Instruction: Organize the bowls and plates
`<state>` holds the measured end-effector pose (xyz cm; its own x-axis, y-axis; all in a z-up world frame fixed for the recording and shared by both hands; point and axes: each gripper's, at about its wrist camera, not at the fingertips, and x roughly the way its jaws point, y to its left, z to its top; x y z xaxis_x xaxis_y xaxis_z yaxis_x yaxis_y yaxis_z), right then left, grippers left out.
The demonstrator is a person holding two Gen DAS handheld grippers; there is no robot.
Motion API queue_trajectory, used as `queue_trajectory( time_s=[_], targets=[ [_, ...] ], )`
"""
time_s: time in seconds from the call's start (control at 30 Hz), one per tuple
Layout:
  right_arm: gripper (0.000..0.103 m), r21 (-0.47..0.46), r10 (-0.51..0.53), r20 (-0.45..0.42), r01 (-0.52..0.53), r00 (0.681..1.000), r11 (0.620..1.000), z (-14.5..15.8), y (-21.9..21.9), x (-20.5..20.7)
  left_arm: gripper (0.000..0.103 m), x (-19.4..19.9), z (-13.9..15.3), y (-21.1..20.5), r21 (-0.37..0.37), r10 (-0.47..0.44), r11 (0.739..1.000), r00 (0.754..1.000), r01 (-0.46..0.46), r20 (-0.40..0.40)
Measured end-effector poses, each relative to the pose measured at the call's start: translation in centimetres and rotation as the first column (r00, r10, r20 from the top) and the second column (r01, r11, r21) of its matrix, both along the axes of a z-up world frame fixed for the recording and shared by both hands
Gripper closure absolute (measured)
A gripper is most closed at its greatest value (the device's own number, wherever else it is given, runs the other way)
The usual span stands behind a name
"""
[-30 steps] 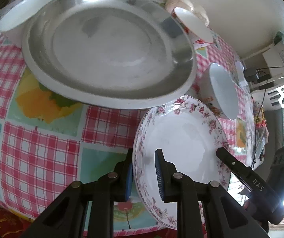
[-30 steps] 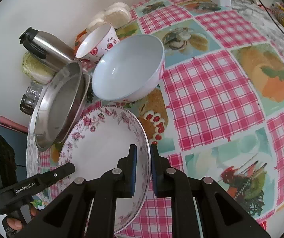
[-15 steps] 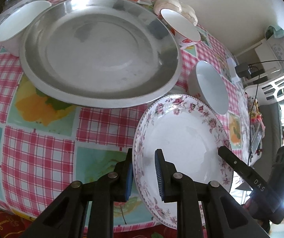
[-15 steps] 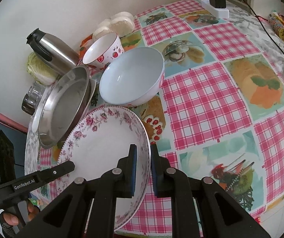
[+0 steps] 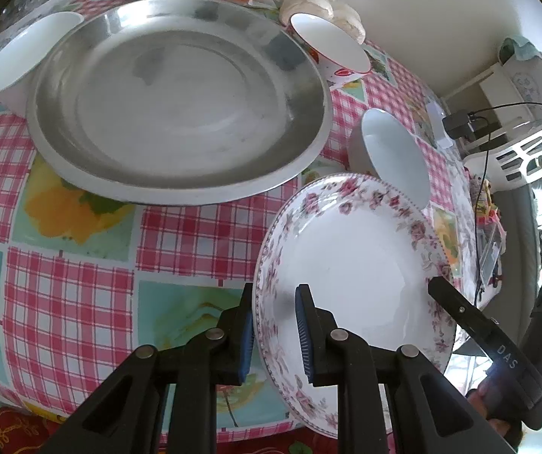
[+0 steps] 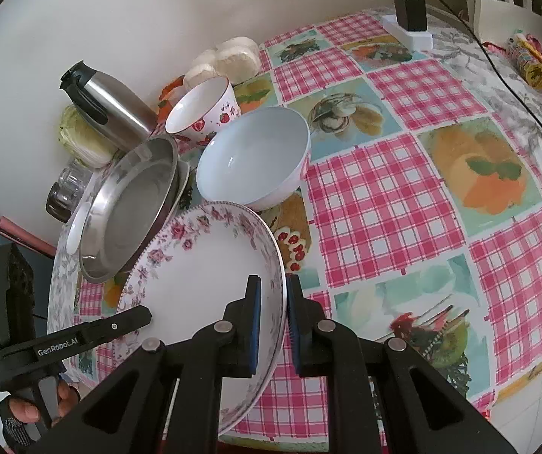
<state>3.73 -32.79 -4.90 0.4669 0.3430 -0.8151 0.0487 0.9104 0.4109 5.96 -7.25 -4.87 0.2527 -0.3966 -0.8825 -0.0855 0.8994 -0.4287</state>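
Observation:
A white floral-rimmed plate (image 5: 357, 265) (image 6: 202, 268) is held above the near table edge by both grippers. My left gripper (image 5: 274, 335) is shut on its left rim; my right gripper (image 6: 272, 316) is shut on its right rim. A large steel plate (image 5: 180, 102) (image 6: 134, 204) sits behind it. A pale blue bowl (image 5: 392, 155) (image 6: 255, 159) and a strawberry-patterned bowl (image 5: 327, 43) (image 6: 202, 109) stand to the right of the steel plate. A small white bowl (image 5: 25, 53) stands at the steel plate's left.
A steel thermos (image 6: 108, 109), a cabbage (image 6: 81, 140), a glass jar (image 6: 66, 193) and white buns (image 6: 233, 58) line the wall. A power strip with charger (image 6: 409, 26) sits at the far right. The checked tablecloth (image 6: 403, 196) stretches right.
Both grippers have lifted the floral plate and drawn back a little; the steel plate and bowls look farther off. Both grips are unchanged.

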Motion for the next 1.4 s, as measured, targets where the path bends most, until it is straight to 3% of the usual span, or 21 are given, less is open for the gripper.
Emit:
queue_trajectory(
  time_s=[0.57,1.07,1.4],
  targets=[
    [0.089,0.014,-0.003,0.095,0.002,0.995,1.000,2.8,0.5,0.7,0.080,1.7,3.1,0.9,-0.031,0.017,0.999,0.992,-0.013,0.121],
    [0.089,-0.014,0.077,0.146,-0.076,0.986,0.997,5.8,4.5,4.3,0.081,3.3,4.0,5.1,-0.092,0.129,0.989,0.983,-0.118,0.132],
    [0.089,-0.011,0.139,0.173,-0.139,0.975,0.990,7.0,8.4,6.9,0.082,4.6,4.1,9.0,-0.136,0.232,0.967,0.965,-0.215,0.125]
  ],
)
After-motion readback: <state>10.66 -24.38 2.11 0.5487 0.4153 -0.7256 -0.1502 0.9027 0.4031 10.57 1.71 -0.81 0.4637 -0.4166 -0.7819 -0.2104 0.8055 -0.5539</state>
